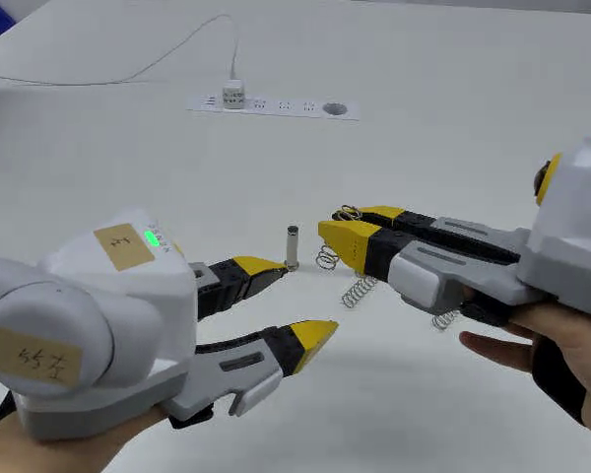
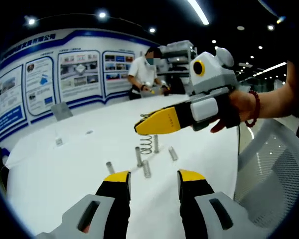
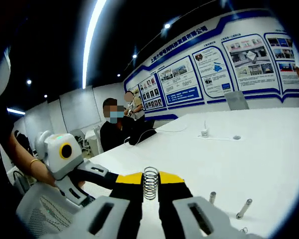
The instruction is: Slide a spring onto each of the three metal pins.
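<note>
The small coiled wire spring (image 3: 150, 186) stands on end, pinched between the yellow tips of my right gripper (image 3: 150, 177); those fingers are closed on it and hold it above the counter. A short silver metal pin (image 1: 293, 247) stands upright on the counter, left of that spring and clear of it, just beside the upper tip of my left gripper (image 1: 300, 299). My left fingers (image 2: 117, 178) are spread apart with nothing between them.

Three loose springs (image 1: 359, 291) lie on the surface under and beside my right fingers. From the right gripper view I can also make out a second pin lying on its side (image 3: 243, 208), near one that stands.

The counter (image 1: 424, 148) is wide, plain white and matte. Farther back on it lies a long white power strip (image 1: 273, 104) with a white plug (image 1: 233, 95) in it, and a thin pale cable (image 1: 167, 54) runs away to the left.

Around it the room is dark overhead, with bright ceiling strip lights (image 3: 92, 40). A curved wall carries blue-edged display boards (image 3: 229, 59). A white mesh chair (image 2: 274, 164) sits at the counter's edge. A seated person in dark clothes (image 3: 109, 139) is at the far end, and a person in a white shirt (image 2: 142, 74) stands by the boards.
</note>
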{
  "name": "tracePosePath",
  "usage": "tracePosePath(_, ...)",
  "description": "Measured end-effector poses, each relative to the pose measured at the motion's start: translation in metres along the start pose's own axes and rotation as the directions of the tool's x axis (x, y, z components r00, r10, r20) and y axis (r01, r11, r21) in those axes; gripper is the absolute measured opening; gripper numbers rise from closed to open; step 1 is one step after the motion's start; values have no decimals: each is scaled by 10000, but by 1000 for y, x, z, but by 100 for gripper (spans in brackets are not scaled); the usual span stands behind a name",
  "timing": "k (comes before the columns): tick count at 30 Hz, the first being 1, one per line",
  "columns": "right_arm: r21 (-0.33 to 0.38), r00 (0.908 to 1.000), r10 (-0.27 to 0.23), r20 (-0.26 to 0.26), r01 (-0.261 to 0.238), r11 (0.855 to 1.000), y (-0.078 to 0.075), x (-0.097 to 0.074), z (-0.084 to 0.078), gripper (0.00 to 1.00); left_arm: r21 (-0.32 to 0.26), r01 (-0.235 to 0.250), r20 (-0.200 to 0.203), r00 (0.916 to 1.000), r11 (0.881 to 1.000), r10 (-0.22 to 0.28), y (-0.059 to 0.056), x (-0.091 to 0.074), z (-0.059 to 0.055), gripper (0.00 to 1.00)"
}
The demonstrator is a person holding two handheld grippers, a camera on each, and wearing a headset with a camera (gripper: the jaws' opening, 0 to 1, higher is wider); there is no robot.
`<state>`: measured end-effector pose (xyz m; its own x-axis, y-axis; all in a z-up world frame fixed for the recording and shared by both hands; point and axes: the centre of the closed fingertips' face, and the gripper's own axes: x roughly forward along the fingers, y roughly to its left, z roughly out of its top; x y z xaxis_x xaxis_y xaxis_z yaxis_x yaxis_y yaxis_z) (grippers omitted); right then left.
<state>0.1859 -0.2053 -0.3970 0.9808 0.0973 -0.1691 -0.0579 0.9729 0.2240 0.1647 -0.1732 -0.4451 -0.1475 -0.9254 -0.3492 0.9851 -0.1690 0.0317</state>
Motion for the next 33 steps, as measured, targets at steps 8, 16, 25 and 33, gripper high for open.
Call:
tracePosePath(8,-552,9994,-329,-141,321,9980,-16,19,-1,12,-56,-220,-267,9994,9997,219,4,1,-9,46)
tracePosePath(16,-679,9974,-665,-258,646,9956,-35,35,-4,12,-452,-456,-355,9984,9979,440,9,3,-14,51)
tracePosePath(25,-814,9952,-927,-317,899,9926,-50,53,-6,12,-464,-590,-441,9974,9972,570,11,5,-17,58)
tracePosePath(33,-546,9917,-1213,-417,1189,9914,-63,69,-15,12,-511,-689,-441,9968,9963,666,13,6,-18,63)
